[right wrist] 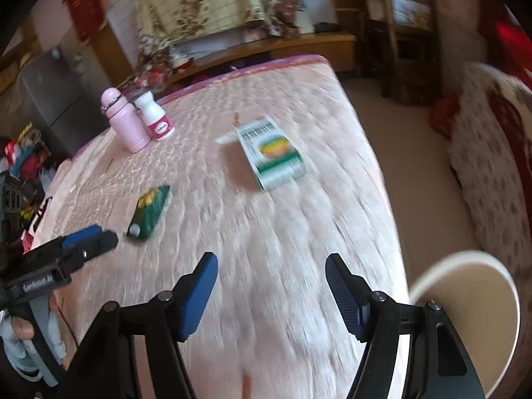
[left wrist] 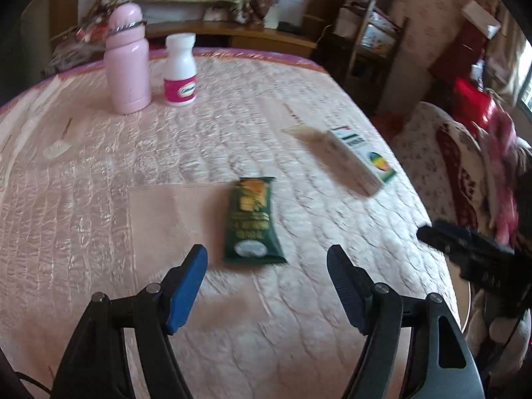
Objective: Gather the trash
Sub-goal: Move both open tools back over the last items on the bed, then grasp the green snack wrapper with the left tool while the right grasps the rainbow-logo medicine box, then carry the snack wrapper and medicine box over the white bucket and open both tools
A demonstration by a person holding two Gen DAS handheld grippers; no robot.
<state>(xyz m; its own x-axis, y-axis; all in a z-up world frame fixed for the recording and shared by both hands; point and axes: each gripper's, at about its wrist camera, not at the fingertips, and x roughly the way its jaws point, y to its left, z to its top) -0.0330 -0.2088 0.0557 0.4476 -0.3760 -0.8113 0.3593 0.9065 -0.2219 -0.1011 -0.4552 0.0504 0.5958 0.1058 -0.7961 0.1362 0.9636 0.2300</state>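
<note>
A green snack packet (left wrist: pixel 252 221) lies flat on the pink quilted table (left wrist: pixel 99 199), just ahead of my open, empty left gripper (left wrist: pixel 267 259). A white and green carton (left wrist: pixel 360 156) lies on its side further right. In the right wrist view the packet (right wrist: pixel 149 211) is at the left, the carton (right wrist: pixel 274 153) ahead, and my right gripper (right wrist: pixel 271 267) is open and empty over the table (right wrist: pixel 299 249). The left gripper (right wrist: pixel 96 237) shows there at the left edge.
A pink flask (left wrist: pixel 128 60) and a white pill bottle (left wrist: pixel 180 69) stand at the far left. A round white-rimmed bin (right wrist: pixel 465 312) sits off the table's right edge. A patterned sofa (right wrist: pixel 492 173) is at the right, with wooden furniture behind.
</note>
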